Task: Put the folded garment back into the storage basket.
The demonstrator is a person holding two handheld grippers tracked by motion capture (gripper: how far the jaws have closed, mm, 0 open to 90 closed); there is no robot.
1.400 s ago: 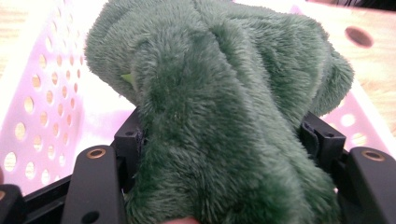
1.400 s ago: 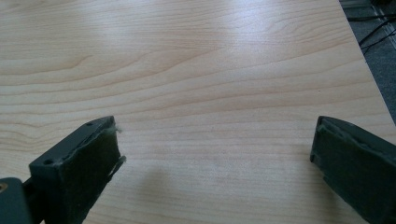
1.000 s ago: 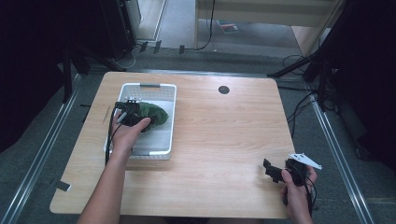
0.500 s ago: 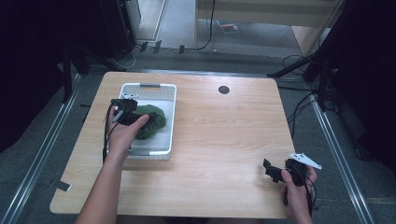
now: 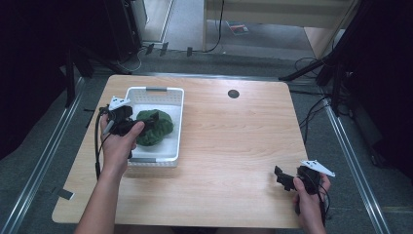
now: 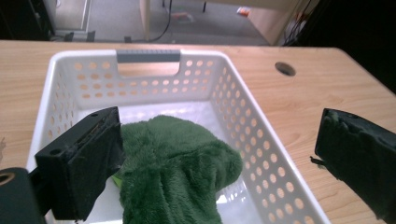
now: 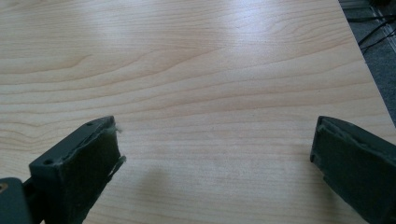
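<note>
**Green cloth lies in the white basket, left jaws spread above it**

The wooden desk (image 5: 229, 146) carries everything, and the white basket (image 5: 171, 130) on its left half serves as the landmark. The basket is a perforated plastic tub with a grey handle (image 6: 148, 56) in its far wall; its long sides run away from the person. A round cable hole (image 5: 233, 93) sits in the desk to the right of the basket, near the far edge.

Inside the basket, toward its middle and near end, lies a bunched green plush cloth (image 5: 155, 127). In the left gripper view the cloth (image 6: 175, 163) rests on the basket floor with white bottom showing beyond it toward the handle.

The left gripper (image 5: 139, 124) is over the basket's left rim and the cloth, held in the person's left hand (image 5: 118, 146), whose forearm crosses the basket's near left corner. Its jaws have just been opening and now stand wide. In its own view the cloth shows between them, its edge against the left jaw, the right jaw out beyond the basket's right wall; the pads are not pressing on the cloth.

The right gripper (image 5: 282, 176) is well apart from the basket, near the desk's near right corner, held by the right hand (image 5: 309, 200). Its jaws stand wide with nothing but bare wood between them.
</note>
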